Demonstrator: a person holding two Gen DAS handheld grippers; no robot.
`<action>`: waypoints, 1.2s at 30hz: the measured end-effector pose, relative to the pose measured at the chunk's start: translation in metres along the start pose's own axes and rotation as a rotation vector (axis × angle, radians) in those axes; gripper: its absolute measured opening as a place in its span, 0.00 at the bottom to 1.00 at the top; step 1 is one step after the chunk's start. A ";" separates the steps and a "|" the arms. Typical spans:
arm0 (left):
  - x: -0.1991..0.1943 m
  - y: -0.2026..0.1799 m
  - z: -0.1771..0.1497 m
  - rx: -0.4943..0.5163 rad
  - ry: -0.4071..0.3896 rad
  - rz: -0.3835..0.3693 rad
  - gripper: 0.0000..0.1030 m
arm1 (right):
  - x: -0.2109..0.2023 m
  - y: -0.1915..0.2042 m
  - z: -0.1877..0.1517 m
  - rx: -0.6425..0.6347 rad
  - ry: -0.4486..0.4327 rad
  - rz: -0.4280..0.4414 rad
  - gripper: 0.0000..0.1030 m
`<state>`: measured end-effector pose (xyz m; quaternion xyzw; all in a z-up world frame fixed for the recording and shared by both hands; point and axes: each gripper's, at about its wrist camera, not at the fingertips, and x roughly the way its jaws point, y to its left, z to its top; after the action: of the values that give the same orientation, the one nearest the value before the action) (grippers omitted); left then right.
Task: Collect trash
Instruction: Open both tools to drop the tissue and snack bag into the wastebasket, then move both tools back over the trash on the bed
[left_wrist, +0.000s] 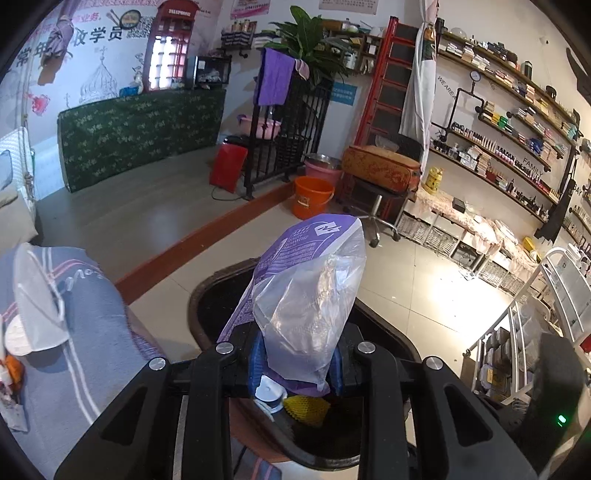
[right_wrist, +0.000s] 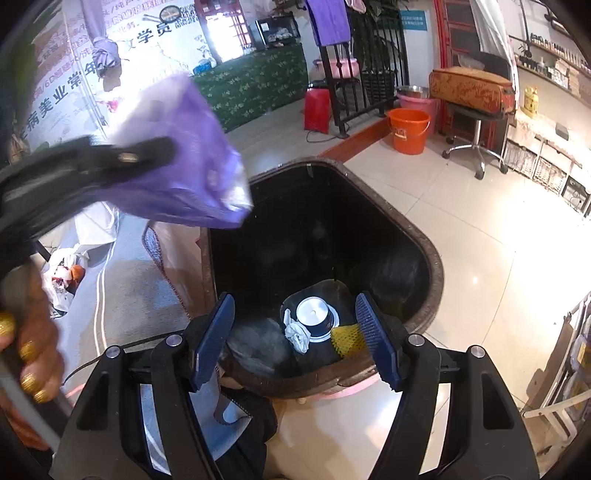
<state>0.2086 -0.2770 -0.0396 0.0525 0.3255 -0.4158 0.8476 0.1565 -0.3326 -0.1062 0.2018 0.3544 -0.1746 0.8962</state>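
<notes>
Left tongs (left_wrist: 295, 363) are squeezed tight on the purple plastic bag (left_wrist: 306, 295), holding it by its bottom end. Its long side points away from the tongs, up and forward, so most of it sticks out past the tips. Right under it is the black trash bin (right_wrist: 428, 254), which stands on the floor with its mouth wide open. From the right wrist view, the bag (right_wrist: 192, 166) hangs up at the left, with only its far tip over the near-left edge of the bin. I think it should go a bit more toward the middle of the bin before it is let go, or it might catch on the rim and slide down beside the bin.

Right tongs (right_wrist: 295, 339) are spread apart with nothing between them. They hang just over the near rim of the bin and point down into it. At the bottom lie a white cup (right_wrist: 314, 314), a crumpled white tissue (right_wrist: 297, 334) and a yellow foam net (right_wrist: 347, 336).

So the left hand has the job now. More trash waits on the grey blanket (left_wrist: 92, 332) to the left: a clear plastic lid (left_wrist: 37, 295) and some wrappers (right_wrist: 62, 277)
</notes>
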 end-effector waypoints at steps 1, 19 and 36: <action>0.005 -0.001 0.001 -0.002 0.011 -0.006 0.27 | -0.002 0.000 0.001 -0.001 -0.008 0.002 0.66; 0.068 -0.003 -0.001 0.011 0.234 -0.009 0.47 | -0.018 -0.017 -0.014 0.027 0.003 -0.049 0.66; 0.043 0.018 0.008 -0.040 0.205 0.072 0.88 | -0.024 -0.023 -0.009 0.049 -0.030 -0.059 0.67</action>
<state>0.2451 -0.2966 -0.0625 0.0896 0.4167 -0.3708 0.8251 0.1246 -0.3437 -0.1006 0.2105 0.3421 -0.2127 0.8907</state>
